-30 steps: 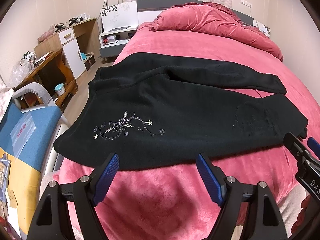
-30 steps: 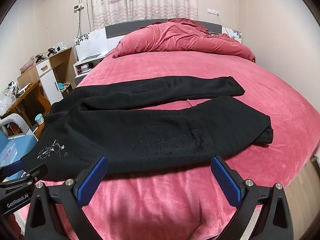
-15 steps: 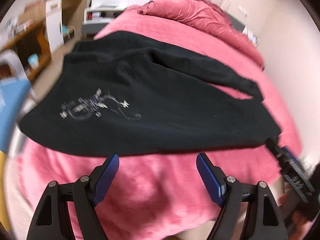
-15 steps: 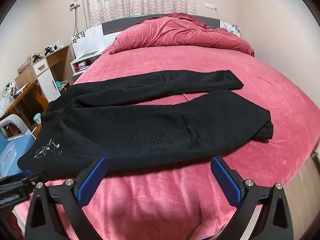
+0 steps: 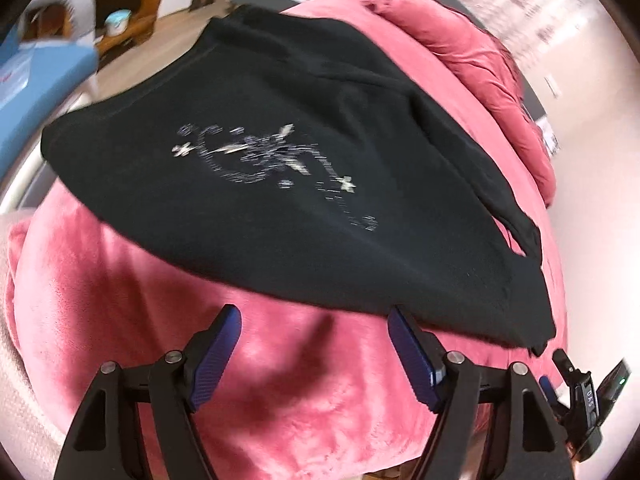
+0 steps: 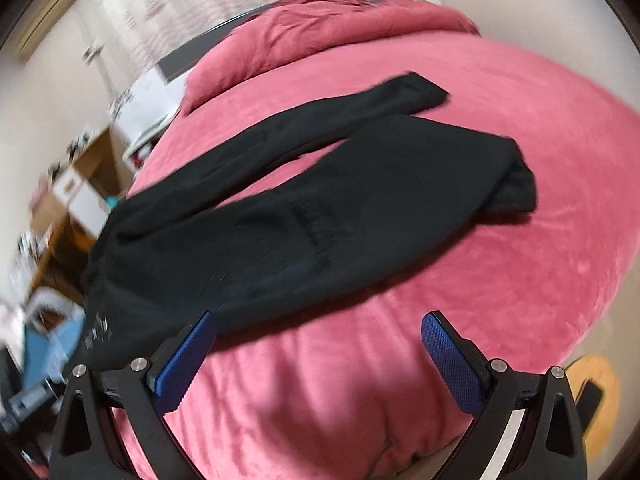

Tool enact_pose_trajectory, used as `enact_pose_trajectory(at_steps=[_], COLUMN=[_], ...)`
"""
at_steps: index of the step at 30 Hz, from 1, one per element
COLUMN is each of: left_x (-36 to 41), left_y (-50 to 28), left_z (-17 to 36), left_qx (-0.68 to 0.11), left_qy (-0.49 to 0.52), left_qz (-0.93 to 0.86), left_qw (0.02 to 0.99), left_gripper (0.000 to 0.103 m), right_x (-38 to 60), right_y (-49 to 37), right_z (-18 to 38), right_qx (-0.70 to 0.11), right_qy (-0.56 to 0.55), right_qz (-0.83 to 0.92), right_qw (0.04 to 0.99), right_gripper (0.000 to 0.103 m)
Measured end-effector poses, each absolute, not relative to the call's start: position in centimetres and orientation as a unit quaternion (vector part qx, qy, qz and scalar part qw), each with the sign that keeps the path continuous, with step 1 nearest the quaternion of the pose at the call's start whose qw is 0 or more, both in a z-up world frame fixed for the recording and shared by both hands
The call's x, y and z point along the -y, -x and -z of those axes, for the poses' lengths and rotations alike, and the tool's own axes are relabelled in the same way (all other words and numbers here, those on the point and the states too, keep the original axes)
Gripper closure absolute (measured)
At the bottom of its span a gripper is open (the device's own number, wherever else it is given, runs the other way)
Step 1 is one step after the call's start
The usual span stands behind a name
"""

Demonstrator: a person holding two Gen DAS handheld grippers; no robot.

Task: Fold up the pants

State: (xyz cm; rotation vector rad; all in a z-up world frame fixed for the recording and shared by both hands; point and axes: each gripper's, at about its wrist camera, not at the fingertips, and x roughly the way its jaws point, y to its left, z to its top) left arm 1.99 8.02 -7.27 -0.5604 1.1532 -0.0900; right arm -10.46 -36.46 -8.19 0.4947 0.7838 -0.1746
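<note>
pants [image 5: 288,184]: soft, limp, light, unfolded on bed [image 5: 120,280] | grip: near hem, lower frame | left gripper [image 5: 316,344]: wide, just closing slightly, empty | right gripper [image 6: 320,356]: wide, empty

soft indoor light was even, motion blur smeared both fisheye views most at the bulging edges, and dim shadows fell on the bedspread [image 5: 280,380] at lower centre.
</note>
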Motion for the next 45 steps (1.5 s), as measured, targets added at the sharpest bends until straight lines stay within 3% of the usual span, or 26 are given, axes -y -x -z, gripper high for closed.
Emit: enact_pose_trajectory(at_steps=[3,8,14,19,21,22,26,29,32,35,37,41,42,43,44,45], left_x=[-9.1,-10.7,-13.1,-12.7,-12.8,-12.7,-12.2,-12.6,-12.7,-12.7,-12.7,-13.2,-13.4,-13.6,-13.7,-13.9], left_y=[-2.3,-3.1,-3.6,-4.0,-3.8,-3.1,-3.7,-3.1,-3.3,-3.1,-2.9,-2.7,-2.6,-2.5,-2.4,-2.4], left_z=[7.7,8.7,9.2,9.2,9.3,9.5,9.6,9.5,9.6,9.5,9.5,9.1,8.9,8.8,8.7,8.7], left_qx=[-0.535,-0.513,-0.453,-0.455,-0.455,-0.458,-0.464,-0.463,-0.461,-0.458,-0.46,-0.46,-0.455,-0.451,-0.448,-0.447], left_qy=[0.278,0.299,0.337,0.317,0.313,0.309,0.311,0.314,0.317,0.316,0.312,0.32,0.327,0.331,0.334,0.335], left_qz=[0.028,0.022,0.008,-0.005,-0.008,-0.011,-0.019,-0.015,-0.016,-0.016,-0.014,-0.017,-0.022,-0.026,-0.031,-0.037], left_qw=[0.798,0.804,0.825,0.832,0.834,0.834,0.829,0.829,0.829,0.831,0.831,0.828,0.828,0.829,0.829,0.829], left_gripper=[0.026,0.026,0.026,0.026,0.026,0.026,0.026,0.026,0.027,0.027,0.027,0.027,0.027,0.027,0.027,0.027], right_x=[41.4,48.9,54.2,55.6,56.2,56.7,57.4,54.7,52.9,54.2,55.8,56.7,56.9,57.2,57.6,58.0], right_y=[10.5,9.2,6.5,4.4,3.4,2.7,1.9,3.3,5.9,6.6,7.0,8.6,8.7,8.7,8.8,8.7], right_z=[8.1,8.4,10.1,12.1,12.8,13.2,10.5,4.0,2.6,7.2,11.9,15.6,15.5,15.3,15.0,14.5], right_qx=[-0.353,-0.326,-0.304,-0.312,-0.331,-0.345,-0.317,-0.247,-0.219,-0.282,-0.333,-0.318,-0.309,-0.3,-0.29,-0.279], right_qy=[-0.295,-0.381,-0.479,-0.512,-0.512,-0.51,-0.507,-0.376,-0.33,-0.345,-0.411,-0.475,-0.481,-0.484,-0.486,-0.486], right_qz=[0.098,0.108,0.086,0.093,0.106,0.118,0.111,0.081,0.081,0.122,0.128,0.12,0.116,0.111,0.11,0.115], right_qw=[0.882,0.859,0.819,0.795,0.786,0.779,0.794,0.889,0.915,0.887,0.839,0.812,0.812,0.814,0.817,0.82], right_gripper=[0.001,0.023,0.031,0.037,0.058,0.085,0.095,0.095,0.095,0.095,0.095,0.091,0.088,0.075,0.053,0.044])
